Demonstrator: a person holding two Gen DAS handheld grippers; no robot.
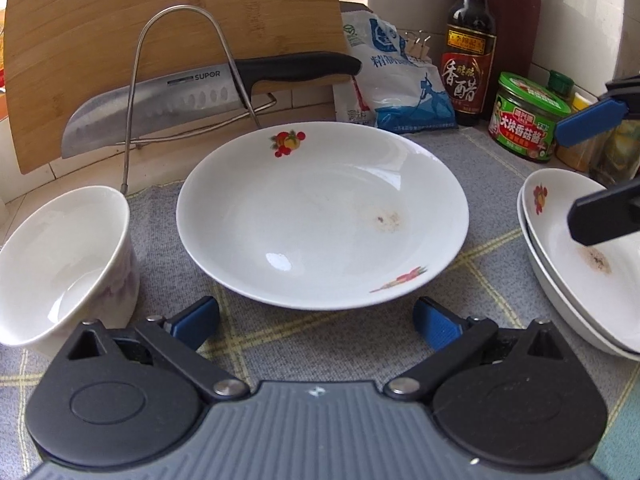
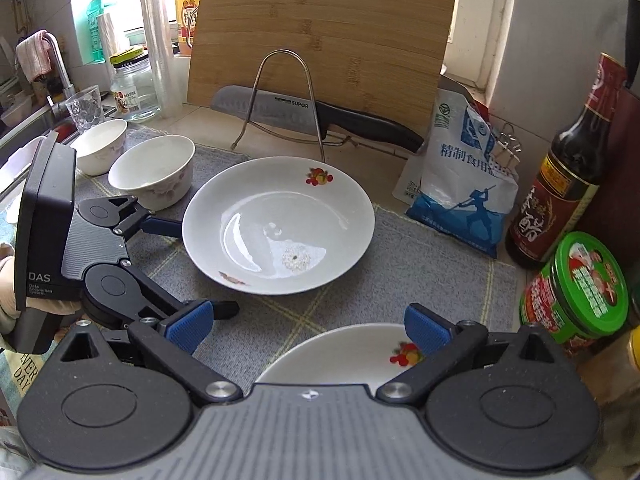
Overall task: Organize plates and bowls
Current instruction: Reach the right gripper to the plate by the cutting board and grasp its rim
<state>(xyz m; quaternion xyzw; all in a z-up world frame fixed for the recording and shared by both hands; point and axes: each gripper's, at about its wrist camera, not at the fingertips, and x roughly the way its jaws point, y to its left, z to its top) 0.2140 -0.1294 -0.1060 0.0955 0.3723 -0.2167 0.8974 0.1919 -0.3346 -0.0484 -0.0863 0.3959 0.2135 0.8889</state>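
A white plate (image 1: 322,216) with a fruit print lies on a grey checked mat (image 1: 348,332) on the desk, just ahead of the left gripper (image 1: 316,320), whose fingers stand wide apart and empty. Two bowls (image 2: 152,174) sit to the plate's left. At right, the right gripper (image 2: 308,326) hovers over two stacked plates (image 1: 576,260), fingers likewise spread and holding nothing. A knife (image 1: 192,96) rests behind in a wire rack (image 1: 180,80) against a cutting board (image 1: 172,12).
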